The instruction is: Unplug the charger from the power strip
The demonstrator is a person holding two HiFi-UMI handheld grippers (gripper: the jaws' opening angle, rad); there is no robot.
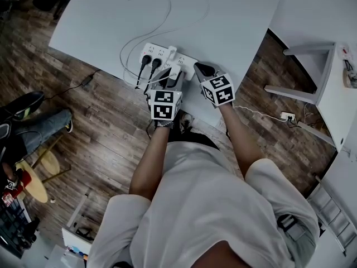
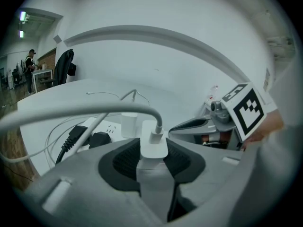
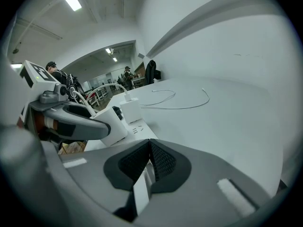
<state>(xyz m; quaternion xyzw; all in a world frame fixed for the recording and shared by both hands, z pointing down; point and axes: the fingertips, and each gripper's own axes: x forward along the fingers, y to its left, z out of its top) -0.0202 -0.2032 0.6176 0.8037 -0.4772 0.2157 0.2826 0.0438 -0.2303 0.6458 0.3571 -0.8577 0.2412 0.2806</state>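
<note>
The white rectangular plastic charger is seen plugged upright into the long white plastic power strip, which lies at the near edge of the white table. Its long axis is judged to stand straight up out of the strip's face, with a white cable leaving its top and arcing away to the left. The left gripper is set on it from the near side, angled downward. The charger is pinched between the two dark ribbed pads, one on its left flank and one on its right. The coming pull is therefore judged to run along the charger's axis, up and away from the strip, not along the slanted jaws. The right gripper is placed just right of the charger, over the strip's right end. Its jaws are pressed together on nothing; contact with the strip cannot be confirmed. A second white charger block is plugged in just beyond the held one. Two black plugs are seated further left on the strip.
</note>
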